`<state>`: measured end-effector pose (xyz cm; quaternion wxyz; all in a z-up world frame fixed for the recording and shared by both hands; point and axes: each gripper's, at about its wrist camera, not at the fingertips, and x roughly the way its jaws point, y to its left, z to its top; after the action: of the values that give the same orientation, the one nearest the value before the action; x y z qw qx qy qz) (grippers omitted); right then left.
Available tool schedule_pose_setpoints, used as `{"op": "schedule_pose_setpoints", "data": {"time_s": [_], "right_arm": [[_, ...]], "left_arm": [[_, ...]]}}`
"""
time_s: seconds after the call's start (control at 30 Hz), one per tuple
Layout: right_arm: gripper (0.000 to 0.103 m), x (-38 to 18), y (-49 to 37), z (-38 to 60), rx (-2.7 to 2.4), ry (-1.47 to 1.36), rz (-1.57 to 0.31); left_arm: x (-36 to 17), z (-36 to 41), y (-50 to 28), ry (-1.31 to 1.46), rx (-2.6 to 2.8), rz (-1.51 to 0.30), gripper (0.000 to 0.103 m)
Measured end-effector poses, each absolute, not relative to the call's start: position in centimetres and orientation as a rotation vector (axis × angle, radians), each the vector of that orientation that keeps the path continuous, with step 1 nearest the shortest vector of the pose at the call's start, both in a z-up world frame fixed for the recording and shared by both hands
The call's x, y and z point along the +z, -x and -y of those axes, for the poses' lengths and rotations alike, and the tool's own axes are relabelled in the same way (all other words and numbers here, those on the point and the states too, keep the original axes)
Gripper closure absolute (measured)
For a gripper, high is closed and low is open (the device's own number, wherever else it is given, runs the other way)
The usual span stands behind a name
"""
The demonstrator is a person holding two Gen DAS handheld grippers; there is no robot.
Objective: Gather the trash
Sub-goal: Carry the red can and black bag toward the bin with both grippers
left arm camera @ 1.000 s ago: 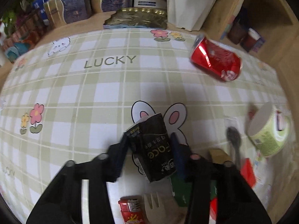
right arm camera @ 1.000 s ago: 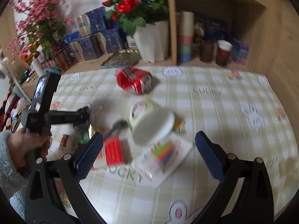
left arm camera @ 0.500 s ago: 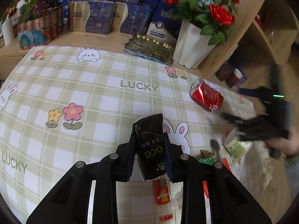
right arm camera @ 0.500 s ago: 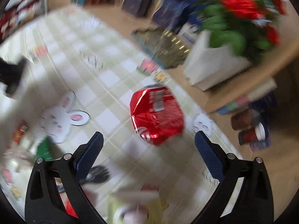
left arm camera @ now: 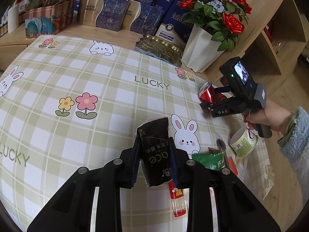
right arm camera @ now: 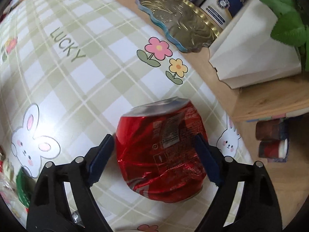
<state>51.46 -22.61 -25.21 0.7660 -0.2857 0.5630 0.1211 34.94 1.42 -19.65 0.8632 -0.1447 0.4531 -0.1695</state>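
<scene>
My left gripper is shut on a black tissue pack and holds it above the checked tablecloth. My right gripper is open around a crushed red can lying on the cloth; the left finger is almost at the can's side and the right finger overlaps its other side. In the left wrist view the right gripper is at the can on the right.
A red lighter, a green wrapper, a spoon and a green-labelled cup lie at the right. A gold tin, a white flower pot and boxes line the back.
My right gripper has come down onto the red can and its fingers have narrowed around it. My left gripper has risen with the tissue pack.
</scene>
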Motion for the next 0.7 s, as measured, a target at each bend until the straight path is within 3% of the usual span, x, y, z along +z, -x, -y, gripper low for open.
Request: {"op": "schedule_pose_setpoints", "data": {"time_s": [0.1,0.17,0.23,0.27,0.37,0.7], "right_arm": [[0.026,-25.1,-51.4,23.1,0.284,0.562,-1.233],[0.040,-25.0,-51.1,23.3,0.252,0.575,-1.219],[0.060,-24.3,-51.0,24.0,0.233,0.543,-1.207],[0.064,-23.8,-51.0,24.4,0.237,0.503,-1.207],[0.093,-21.4,-50.2,25.7,0.221,0.437,-1.154],[0.094,-13.8,-42.9,28.2,0.305,0.061,-0.953]], "left_arm": [[-19.6,-1.4,-34.6,0.309,-0.360,-0.946,0.076],[-19.4,-1.5,-34.3,0.313,-0.364,-0.942,0.076],[-19.1,-1.5,-34.0,0.311,-0.368,-0.939,0.076],[-18.9,-1.5,-33.8,0.309,-0.369,-0.935,0.076],[-18.4,-1.6,-33.1,0.308,-0.370,-0.928,0.076],[-15.3,-2.5,-28.6,0.306,-0.381,-0.879,0.076]]}}
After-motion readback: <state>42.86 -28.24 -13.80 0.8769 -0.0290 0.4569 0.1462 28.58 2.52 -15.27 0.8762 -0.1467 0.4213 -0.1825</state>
